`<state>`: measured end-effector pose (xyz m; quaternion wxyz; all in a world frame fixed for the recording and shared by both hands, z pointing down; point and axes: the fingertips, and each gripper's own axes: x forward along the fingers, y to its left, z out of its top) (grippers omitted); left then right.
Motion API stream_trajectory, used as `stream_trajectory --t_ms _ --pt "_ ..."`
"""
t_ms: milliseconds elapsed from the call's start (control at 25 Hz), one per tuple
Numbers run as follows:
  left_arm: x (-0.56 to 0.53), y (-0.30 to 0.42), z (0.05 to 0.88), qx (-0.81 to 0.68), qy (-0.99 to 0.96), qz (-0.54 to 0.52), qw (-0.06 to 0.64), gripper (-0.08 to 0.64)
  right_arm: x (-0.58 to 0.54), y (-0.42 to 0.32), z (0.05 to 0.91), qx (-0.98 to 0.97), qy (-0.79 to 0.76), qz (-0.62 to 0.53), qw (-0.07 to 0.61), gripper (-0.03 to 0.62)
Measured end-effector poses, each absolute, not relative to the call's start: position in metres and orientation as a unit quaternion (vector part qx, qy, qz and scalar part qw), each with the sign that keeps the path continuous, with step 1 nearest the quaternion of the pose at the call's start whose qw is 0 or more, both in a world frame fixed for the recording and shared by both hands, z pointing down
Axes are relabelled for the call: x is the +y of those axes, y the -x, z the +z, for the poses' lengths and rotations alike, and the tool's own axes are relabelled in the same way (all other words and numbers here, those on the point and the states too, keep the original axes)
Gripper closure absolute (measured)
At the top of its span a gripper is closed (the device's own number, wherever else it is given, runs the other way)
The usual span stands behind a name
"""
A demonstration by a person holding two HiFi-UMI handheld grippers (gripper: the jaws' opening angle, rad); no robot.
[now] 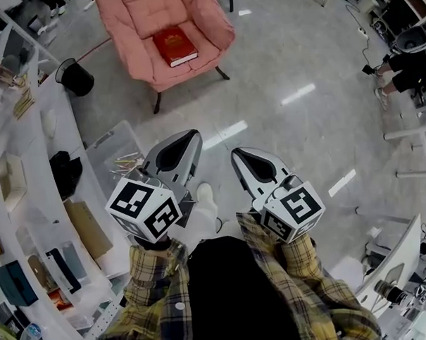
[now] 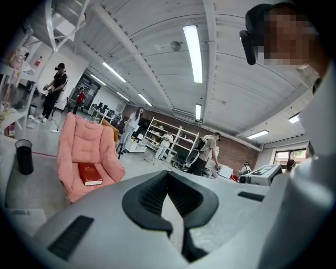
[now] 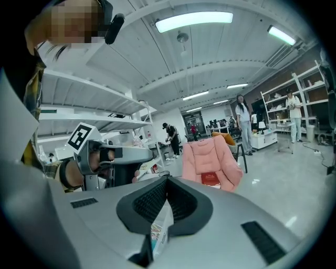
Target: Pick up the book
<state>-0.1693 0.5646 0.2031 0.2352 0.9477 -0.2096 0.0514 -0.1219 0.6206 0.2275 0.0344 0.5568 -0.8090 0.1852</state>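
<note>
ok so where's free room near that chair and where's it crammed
Bare floor runs open in front of the pink chair; its seat is free either side of the red book. Crowded at the white shelves, clear bin and black bucket.

The right gripper, jaws together and empty, faces a far pink armchair bearing a red book; the left gripper is near, at left.

Armchair and bins on a glossy grey floor
The pink armchair stands on the floor with a red book lying flat on its seat. A black bin stands on the floor near the chair, and a clear plastic box sits against the cluttered white shelving.
</note>
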Motion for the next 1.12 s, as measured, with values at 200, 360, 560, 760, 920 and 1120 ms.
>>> stream_trajectory --t_ms 200,360,560,760,920,1120 --pt "0.532 0.171 0.21 -0.209 -0.946 0.056 0.242 0.557 0.591 0.122 0.234 -0.803 -0.56 0.198 0.036 0.575" --pt "0.513 0.17 0.216 -0.207 -0.944 0.06 0.251 0.557 0.578 0.116 0.239 -0.796 -0.567 0.209 0.04 0.575" --pt "0.491 0.152 0.226 -0.205 -0.941 0.068 0.261 0.557 0.562 0.096 0.251 -0.787 -0.573 0.223 0.047 0.575" --pt "0.462 0.121 0.229 -0.217 -0.937 0.062 0.267 0.557 0.532 0.064 0.255 -0.796 -0.559 0.225 0.057 0.575" --pt "0.437 0.091 0.225 -0.231 -0.935 0.054 0.265 0.557 0.501 0.032 0.249 -0.808 -0.545 0.217 0.059 0.575" --pt "0.409 0.059 0.215 -0.253 -0.932 0.043 0.256 0.557 0.472 -0.004 0.24 -0.821 -0.529 0.208 0.057 0.575"
